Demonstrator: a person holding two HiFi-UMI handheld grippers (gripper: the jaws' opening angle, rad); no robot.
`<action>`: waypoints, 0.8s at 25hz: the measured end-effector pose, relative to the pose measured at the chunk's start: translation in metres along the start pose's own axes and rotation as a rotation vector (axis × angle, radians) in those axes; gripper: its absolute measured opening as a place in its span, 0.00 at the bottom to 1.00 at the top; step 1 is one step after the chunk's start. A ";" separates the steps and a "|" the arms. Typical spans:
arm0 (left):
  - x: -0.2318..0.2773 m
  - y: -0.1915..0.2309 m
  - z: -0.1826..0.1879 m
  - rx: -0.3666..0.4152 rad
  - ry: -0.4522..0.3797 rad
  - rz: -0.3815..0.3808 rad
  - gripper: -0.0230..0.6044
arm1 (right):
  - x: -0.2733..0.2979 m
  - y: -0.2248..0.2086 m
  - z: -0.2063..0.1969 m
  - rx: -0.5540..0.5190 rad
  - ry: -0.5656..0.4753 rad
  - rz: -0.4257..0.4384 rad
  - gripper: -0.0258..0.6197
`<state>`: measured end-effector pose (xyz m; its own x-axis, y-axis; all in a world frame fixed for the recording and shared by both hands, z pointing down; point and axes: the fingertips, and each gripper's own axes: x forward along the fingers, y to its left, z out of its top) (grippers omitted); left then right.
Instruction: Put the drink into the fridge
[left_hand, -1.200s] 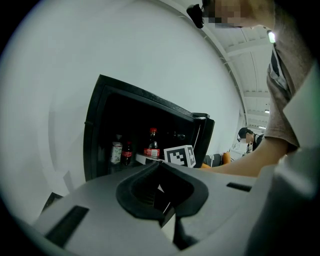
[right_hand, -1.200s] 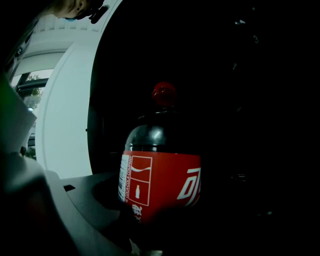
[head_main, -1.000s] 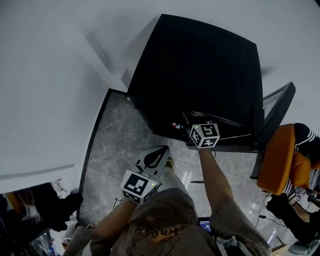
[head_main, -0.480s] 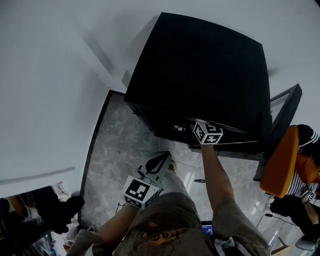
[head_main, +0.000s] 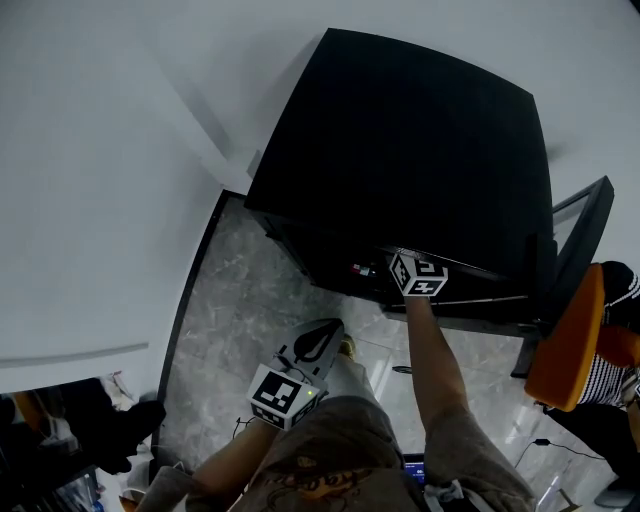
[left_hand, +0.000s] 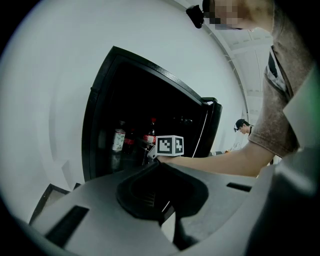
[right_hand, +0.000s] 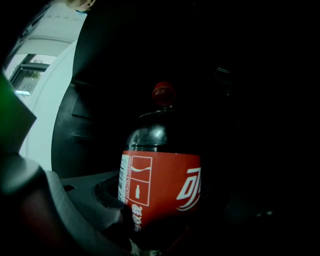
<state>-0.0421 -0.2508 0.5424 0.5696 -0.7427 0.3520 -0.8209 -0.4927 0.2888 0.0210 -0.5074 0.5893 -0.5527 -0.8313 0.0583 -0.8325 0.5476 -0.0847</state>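
Note:
A cola bottle (right_hand: 160, 185) with a red label and red cap stands upright between the jaws of my right gripper (right_hand: 150, 232), which is shut on it. Darkness surrounds the bottle: it is inside the black fridge (head_main: 400, 150). In the head view only the right gripper's marker cube (head_main: 418, 275) shows at the fridge's open front; its jaws are hidden inside. My left gripper (head_main: 312, 340) hangs low by the person's leg, shut and empty, apart from the fridge. The left gripper view shows other bottles (left_hand: 118, 140) standing on a fridge shelf.
The fridge door (head_main: 575, 240) stands open at the right. Beyond it is an orange chair (head_main: 565, 340), with a seated person in a striped top (head_main: 615, 370). A white wall runs to the left of the fridge, above the marble floor (head_main: 240, 300).
My right gripper has moved a little further into the fridge with the bottle. The left gripper has stayed low by the leg.

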 end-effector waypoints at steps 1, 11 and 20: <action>0.000 0.001 -0.002 -0.002 -0.001 0.001 0.05 | 0.000 0.000 0.000 -0.003 -0.009 -0.004 0.53; 0.006 0.007 -0.019 -0.015 0.011 0.009 0.05 | -0.001 0.002 0.004 -0.045 -0.102 -0.018 0.53; 0.006 0.008 -0.016 -0.013 0.007 0.009 0.05 | -0.014 0.013 0.001 -0.132 -0.109 -0.013 0.53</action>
<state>-0.0443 -0.2518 0.5611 0.5624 -0.7440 0.3608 -0.8255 -0.4797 0.2974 0.0174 -0.4890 0.5863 -0.5401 -0.8401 -0.0501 -0.8415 0.5382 0.0468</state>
